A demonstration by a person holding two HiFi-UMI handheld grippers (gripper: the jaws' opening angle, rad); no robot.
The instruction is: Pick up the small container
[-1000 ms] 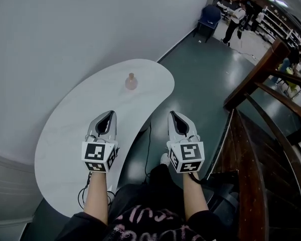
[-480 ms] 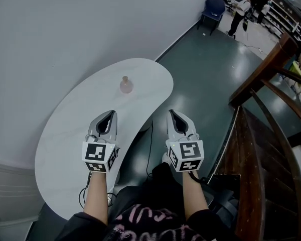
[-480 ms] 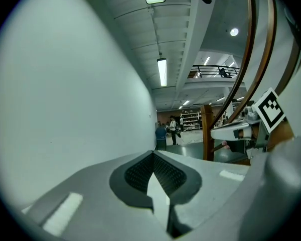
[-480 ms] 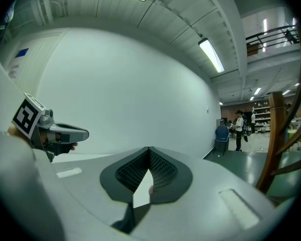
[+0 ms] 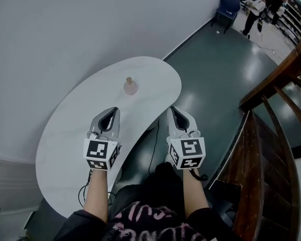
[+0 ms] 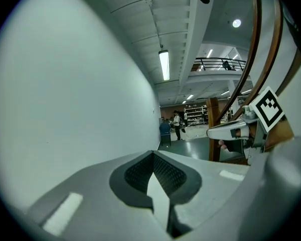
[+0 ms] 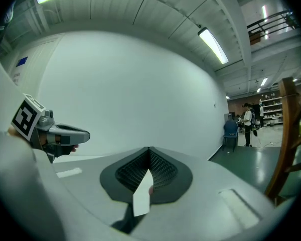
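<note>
On the bench (image 5: 65, 149), toward its far end, the container (image 5: 131, 86) stands alone, untouched. The left claw (image 5: 112, 112) hovers over the bench short of it, the right claw (image 5: 173, 111) just off the edge; both are closed and empty. This looks like the approach: next, reach forward and open.

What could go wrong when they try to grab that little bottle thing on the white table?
1. The small container is narrow and stands upright, alone on the table; a bump could tip it over.
2. The left gripper and right gripper both have their jaws together, so reaching in without opening would likely just push it.
3. It stands toward the table's far end, so if knocked it might roll onto the floor.
</note>
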